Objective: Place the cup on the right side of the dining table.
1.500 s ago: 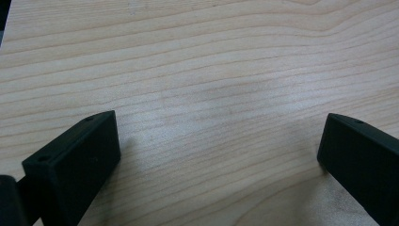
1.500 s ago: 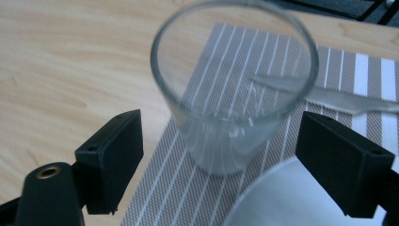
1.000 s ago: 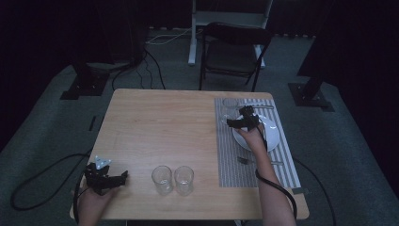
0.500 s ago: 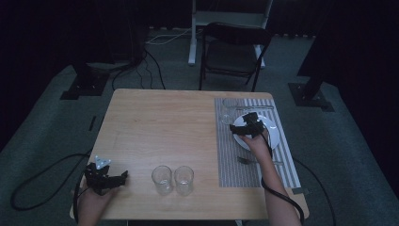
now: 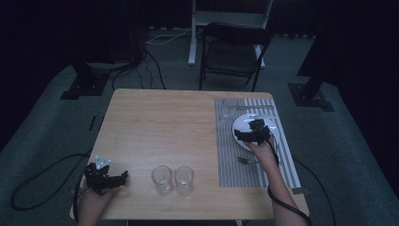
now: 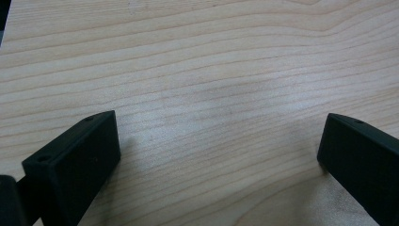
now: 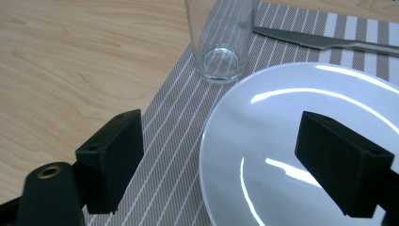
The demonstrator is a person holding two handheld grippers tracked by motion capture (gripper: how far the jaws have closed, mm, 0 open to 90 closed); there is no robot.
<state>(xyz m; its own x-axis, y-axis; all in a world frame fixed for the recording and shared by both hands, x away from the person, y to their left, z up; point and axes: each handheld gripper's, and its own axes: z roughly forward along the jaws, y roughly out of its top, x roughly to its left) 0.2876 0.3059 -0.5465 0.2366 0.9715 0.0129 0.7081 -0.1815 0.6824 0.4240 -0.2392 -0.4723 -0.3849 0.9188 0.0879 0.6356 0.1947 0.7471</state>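
Note:
My right gripper (image 5: pixel 249 132) hovers open over the left part of a white plate (image 5: pixel 275 123) on a striped placemat (image 5: pixel 226 155). In the right gripper view its jaws (image 7: pixel 219 141) straddle the plate's (image 7: pixel 301 141) left rim, with nothing between them. An empty glass (image 7: pixel 221 37) stands just beyond on the mat, and a knife (image 7: pixel 320 42) lies behind the plate. My left gripper (image 5: pixel 113 179) rests open at the table's near left corner. In the left gripper view its jaws (image 6: pixel 219 136) stand wide apart over bare wood (image 6: pixel 211 70).
Two empty glasses (image 5: pixel 162 179) (image 5: pixel 184 180) stand side by side near the table's front edge. A fork (image 5: pixel 247 161) lies on the mat, nearer than the plate. The mat's glass (image 5: pixel 227 110) is at its far left corner. A folding chair (image 5: pixel 233 52) stands behind the table.
My right gripper has drawn back from the far glass toward the near side, over the plate, jaws still open. The left gripper has stayed put.

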